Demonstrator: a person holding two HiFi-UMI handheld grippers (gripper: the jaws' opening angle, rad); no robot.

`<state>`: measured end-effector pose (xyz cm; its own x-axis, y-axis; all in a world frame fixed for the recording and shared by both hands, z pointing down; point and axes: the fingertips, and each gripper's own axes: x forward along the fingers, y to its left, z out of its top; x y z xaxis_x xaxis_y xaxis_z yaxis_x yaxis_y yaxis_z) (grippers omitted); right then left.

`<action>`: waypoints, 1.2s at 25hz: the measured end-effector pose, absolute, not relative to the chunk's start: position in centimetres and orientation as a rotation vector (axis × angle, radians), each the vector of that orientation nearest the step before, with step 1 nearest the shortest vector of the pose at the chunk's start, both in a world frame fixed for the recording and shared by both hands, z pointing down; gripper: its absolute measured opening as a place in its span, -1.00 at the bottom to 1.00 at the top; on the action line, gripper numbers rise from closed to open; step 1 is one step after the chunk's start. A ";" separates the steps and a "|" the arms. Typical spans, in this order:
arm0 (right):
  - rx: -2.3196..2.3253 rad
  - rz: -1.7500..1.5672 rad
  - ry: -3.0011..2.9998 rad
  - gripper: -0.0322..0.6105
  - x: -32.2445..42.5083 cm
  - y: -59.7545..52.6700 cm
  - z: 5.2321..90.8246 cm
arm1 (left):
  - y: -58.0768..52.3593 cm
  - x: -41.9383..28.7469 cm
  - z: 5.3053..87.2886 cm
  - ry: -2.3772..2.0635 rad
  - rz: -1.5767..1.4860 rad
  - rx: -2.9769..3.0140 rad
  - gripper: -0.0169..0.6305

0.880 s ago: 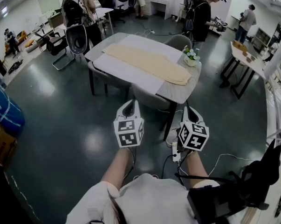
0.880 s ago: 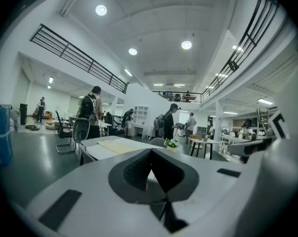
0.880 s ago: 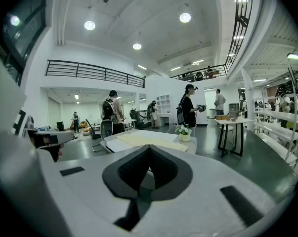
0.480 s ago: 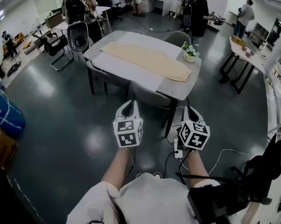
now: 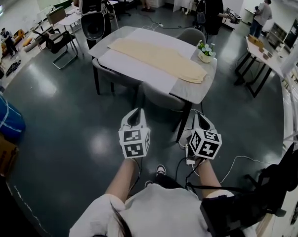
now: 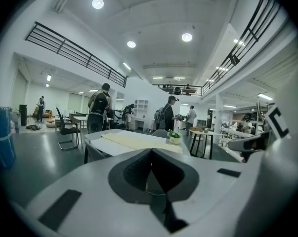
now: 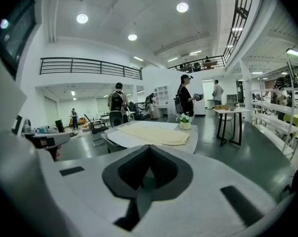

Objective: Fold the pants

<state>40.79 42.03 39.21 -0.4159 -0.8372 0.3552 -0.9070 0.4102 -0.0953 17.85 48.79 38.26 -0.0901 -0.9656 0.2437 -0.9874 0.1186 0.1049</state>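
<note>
Glossy dark floor is stretching out beneath the person, who is holding both claws low in front. The left gripper is pointing forward with its jaws pressed together on nothing, and the right gripper beside it is showing its jaws together and empty too. Farther on, well apart from both, a grey chair is sitting at the near edge of the table. The cream pants are lying flat across a white mat there, with a potted plant standing by one end. Beyond, people are standing.

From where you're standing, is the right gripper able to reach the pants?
Probably not yet. The pants lie on the table well ahead of the right gripper, with floor and a chair between. Stepping closer should fix that.
</note>
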 end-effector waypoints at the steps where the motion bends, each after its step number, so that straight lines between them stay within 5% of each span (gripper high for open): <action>1: 1.521 0.400 -2.418 -0.92 40.2 41.6 39.3 | 48.6 17.3 38.5 -2.151 0.128 1.918 -0.92; 30: 1.292 0.422 -2.480 -0.92 17.0 9.9 40.8 | 20.7 -4.6 40.2 -2.259 0.142 1.706 -0.92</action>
<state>16.95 9.93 40.84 -0.5440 -0.7355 0.4037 -0.8277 0.5495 -0.1141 -4.56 20.65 40.24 -0.2456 -0.9216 0.3005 -0.9521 0.2877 0.1040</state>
